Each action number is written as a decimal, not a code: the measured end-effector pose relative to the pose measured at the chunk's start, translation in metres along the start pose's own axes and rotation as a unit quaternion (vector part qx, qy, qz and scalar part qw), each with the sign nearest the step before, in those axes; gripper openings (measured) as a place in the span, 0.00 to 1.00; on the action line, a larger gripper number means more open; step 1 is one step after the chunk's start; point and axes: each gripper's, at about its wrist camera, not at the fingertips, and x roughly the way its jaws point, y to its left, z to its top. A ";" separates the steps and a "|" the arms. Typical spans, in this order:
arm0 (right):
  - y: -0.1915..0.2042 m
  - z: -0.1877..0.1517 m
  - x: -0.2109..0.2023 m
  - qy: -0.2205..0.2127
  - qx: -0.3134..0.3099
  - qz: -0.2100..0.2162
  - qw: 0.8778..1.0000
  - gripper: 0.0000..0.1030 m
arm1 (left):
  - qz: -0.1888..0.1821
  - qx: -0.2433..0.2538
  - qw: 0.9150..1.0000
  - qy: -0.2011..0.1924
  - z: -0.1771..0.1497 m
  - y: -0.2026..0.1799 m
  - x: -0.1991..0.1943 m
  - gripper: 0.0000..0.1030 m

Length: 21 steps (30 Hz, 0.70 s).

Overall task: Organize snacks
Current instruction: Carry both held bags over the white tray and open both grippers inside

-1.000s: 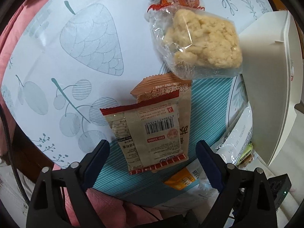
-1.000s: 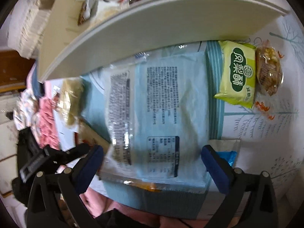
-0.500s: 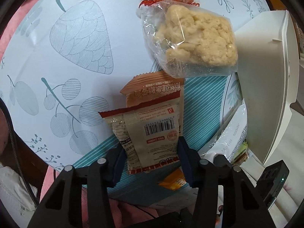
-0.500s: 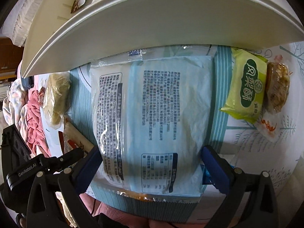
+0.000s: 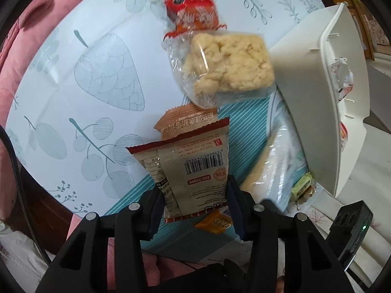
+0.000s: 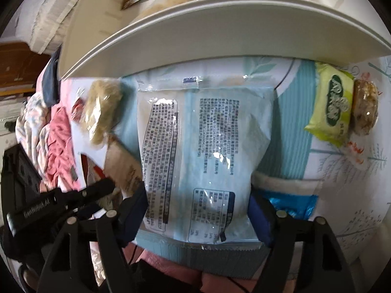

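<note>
Jaws of the left gripper [image 5: 195, 210] have just been closing and now pinch the lower end of a beige, red-trimmed foil snack packet [image 5: 188, 168], barcode side facing the camera; both pads press its edges. Packet overlaps an orange-brown wrapped snack [image 5: 185, 120] lying beneath its upper end. Beyond that sits a clear bag holding a pale yellow puffed block [image 5: 227, 66], and touching its far side a red-and-orange wrapped sweet [image 5: 191, 12]. All rest on a white tablecloth with teal leaf and fruit prints [image 5: 73, 78].

Jaws of the right gripper [image 6: 198, 217] have also just been closing; the blue pads now sit against both side edges of a large pale-blue plastic bag with printed text panels [image 6: 202, 146], gripping its near end. Bag lies flat on the cloth, far end just under the rim of a white plastic bin [image 6: 220, 36] that holds several snacks. Right of the bag: a yellow-green wrapped pastry [image 6: 330, 112], touching a clear-wrapped brown nut cake [image 6: 365, 107]. A bright blue wrapper [image 6: 293, 202] lies just beside the right pad.
</note>
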 end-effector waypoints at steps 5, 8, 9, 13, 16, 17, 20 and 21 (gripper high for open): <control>0.018 -0.013 -0.003 0.003 -0.032 0.026 0.999 0.72 | -0.005 0.012 1.000 -0.009 0.001 -0.009 -0.018 0.44; 0.031 -0.018 -0.012 -0.007 -0.060 0.043 0.997 0.72 | -0.007 0.019 1.000 -0.015 0.004 -0.013 -0.031 0.44; 0.035 -0.019 -0.016 -0.013 -0.070 0.047 0.996 0.72 | -0.002 0.023 1.000 -0.017 0.005 -0.016 -0.037 0.44; 0.051 -0.023 -0.037 -0.050 -0.113 0.048 0.991 0.72 | 0.013 0.048 0.998 -0.038 0.012 -0.029 -0.060 0.44; 0.056 -0.023 -0.056 -0.086 -0.133 0.050 0.986 0.72 | 0.005 0.068 0.997 -0.048 0.011 -0.046 -0.075 0.44; 0.058 -0.023 -0.063 -0.100 -0.139 0.050 0.984 0.72 | 0.002 0.074 0.996 -0.052 0.011 -0.058 -0.074 0.44; 0.055 -0.020 -0.082 -0.134 -0.145 0.053 0.979 0.72 | -0.004 0.099 0.993 -0.064 0.015 -0.074 -0.089 0.44; 0.053 -0.020 -0.089 -0.148 -0.146 0.053 0.977 0.72 | -0.006 0.109 0.992 -0.068 0.016 -0.080 -0.094 0.44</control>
